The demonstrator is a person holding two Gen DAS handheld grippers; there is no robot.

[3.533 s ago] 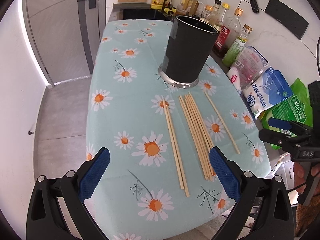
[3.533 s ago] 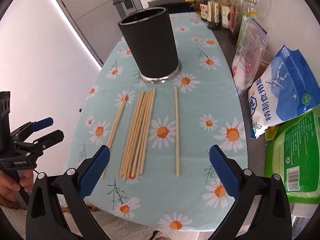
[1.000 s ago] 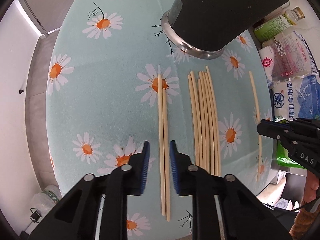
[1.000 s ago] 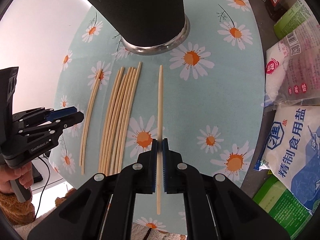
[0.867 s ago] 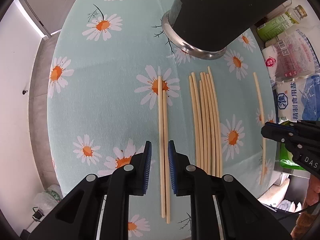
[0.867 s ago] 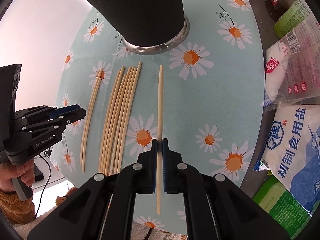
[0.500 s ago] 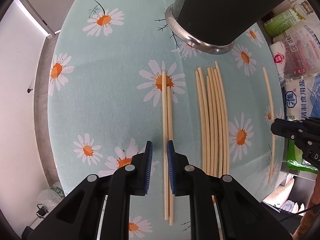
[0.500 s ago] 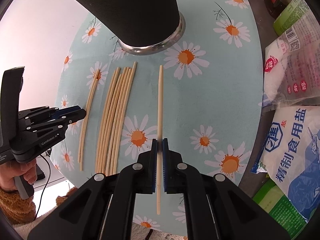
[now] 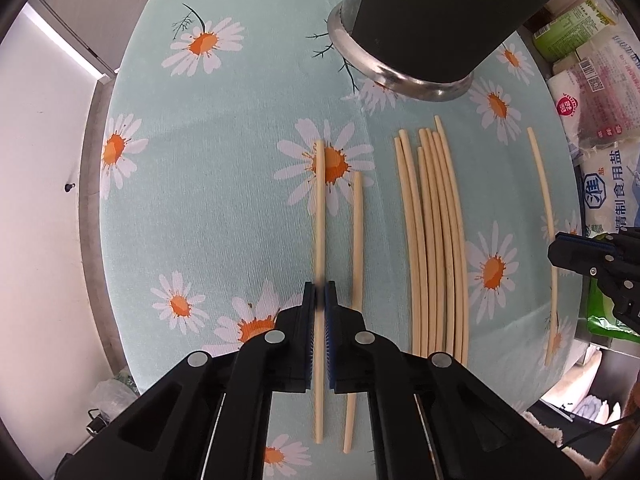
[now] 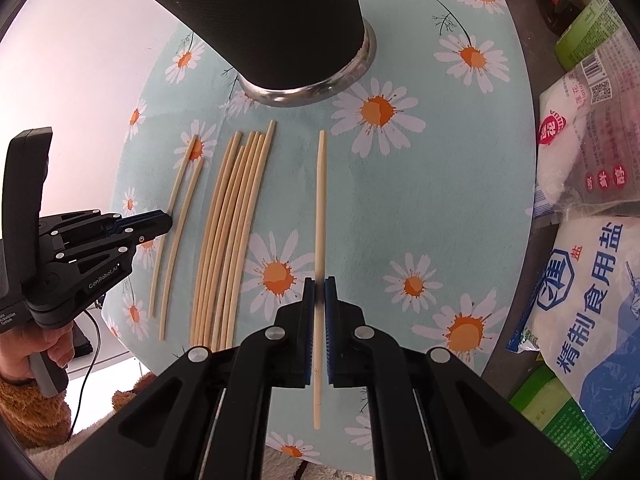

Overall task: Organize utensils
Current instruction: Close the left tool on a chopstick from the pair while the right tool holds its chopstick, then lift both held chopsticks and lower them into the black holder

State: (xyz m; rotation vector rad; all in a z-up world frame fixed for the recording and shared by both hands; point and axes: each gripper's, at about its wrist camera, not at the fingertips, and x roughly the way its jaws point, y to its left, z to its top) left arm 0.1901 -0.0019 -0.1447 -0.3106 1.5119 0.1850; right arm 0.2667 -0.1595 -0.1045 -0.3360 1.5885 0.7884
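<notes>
Left chopstick: lies on the daisy-print table, long axis running from the camera toward the black holder, far tip on an orange flower centre.
Left gripper: fingers closed on that chopstick a little nearer its near end than its middle; both ends stick out past the pads.
Neighbour chopstick: just right of the held one, nearly parallel, outside the fingers.
Single chopstick: well right of the bundle, pointing toward the holder base.
Right gripper: fingers clamped on it below its middle.
Bundle: loose chopsticks between the two grippers, parallel, tips toward the holder.
</notes>
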